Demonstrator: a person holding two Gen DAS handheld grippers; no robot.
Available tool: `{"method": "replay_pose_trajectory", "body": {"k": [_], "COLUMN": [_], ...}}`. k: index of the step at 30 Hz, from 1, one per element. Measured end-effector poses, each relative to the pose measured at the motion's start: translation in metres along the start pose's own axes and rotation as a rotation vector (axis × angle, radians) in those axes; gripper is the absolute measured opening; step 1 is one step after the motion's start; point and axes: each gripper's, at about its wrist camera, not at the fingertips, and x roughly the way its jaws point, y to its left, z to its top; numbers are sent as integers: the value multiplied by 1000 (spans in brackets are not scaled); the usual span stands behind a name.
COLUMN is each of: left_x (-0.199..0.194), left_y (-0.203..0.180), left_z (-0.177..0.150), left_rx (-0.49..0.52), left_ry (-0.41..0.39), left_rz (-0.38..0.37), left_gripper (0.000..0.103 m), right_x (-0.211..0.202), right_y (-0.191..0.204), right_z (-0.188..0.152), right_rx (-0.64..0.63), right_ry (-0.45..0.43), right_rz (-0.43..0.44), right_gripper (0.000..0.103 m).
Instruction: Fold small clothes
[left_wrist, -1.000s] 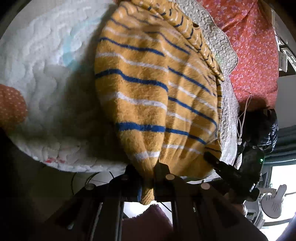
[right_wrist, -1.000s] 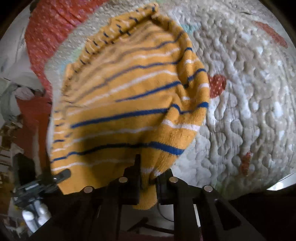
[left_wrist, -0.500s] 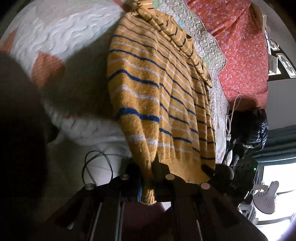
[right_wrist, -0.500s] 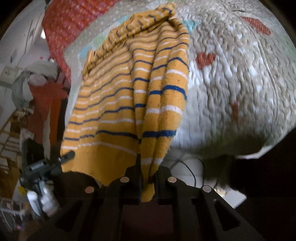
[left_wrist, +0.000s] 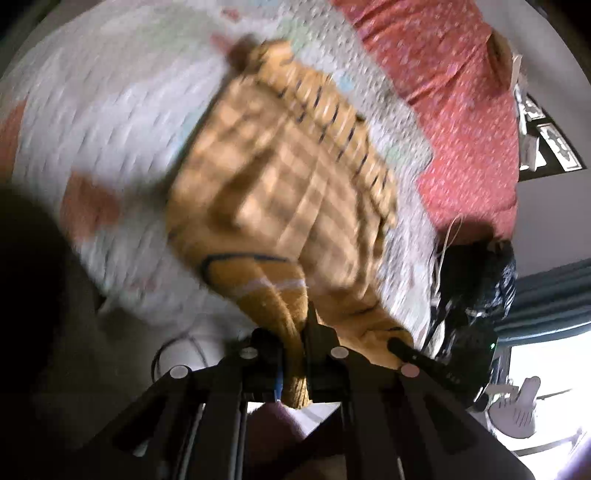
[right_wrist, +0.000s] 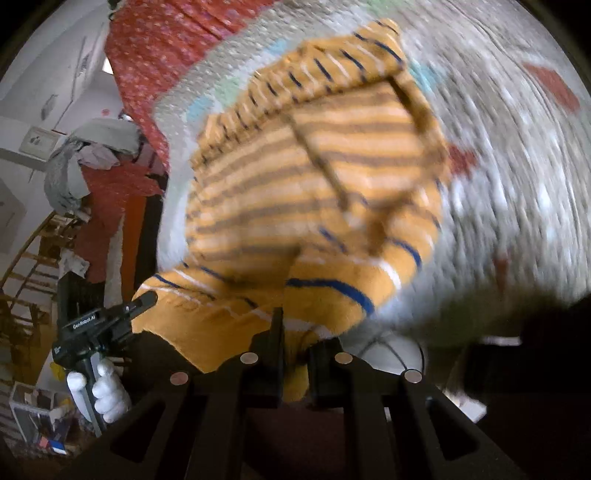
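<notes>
Both the left gripper (left_wrist: 291, 354) and right gripper (right_wrist: 295, 354) clench the near hem of a fuzzy mustard, blue-striped knit sweater (right_wrist: 314, 177). It lies on a quilted white bedspread (left_wrist: 110, 92), its stripes smeared by motion blur.

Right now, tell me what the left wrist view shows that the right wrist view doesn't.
Only the left wrist view shows the black bag beside the bed and the bright window. Only the right wrist view shows the grey clothes heap and the wooden rack. Both share the yellow striped sweater, pinched by the left claw and right claw, the white quilt and the red bedspread.
</notes>
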Motion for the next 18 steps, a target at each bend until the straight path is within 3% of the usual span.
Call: {"method": "replay_pose_trajectory", "body": {"k": [6,12,18], "left_x": [16,71,131], "left_y": [-34,-45,-46], "left_z": [68,151,216], "left_rx": [74,75,78], "left_ry": [-65,-81,-56], "left_rz": [35,101,171], "left_gripper": [8,8,8], "right_x": [3,33,76], "right_y": [13,-3,-32], "right_z": [80,172,230], "right_rx": [13,131,232], "right_ry": [-89,-142,-156], "right_rz": [30,32,41], "right_gripper": [11,11,11]}}
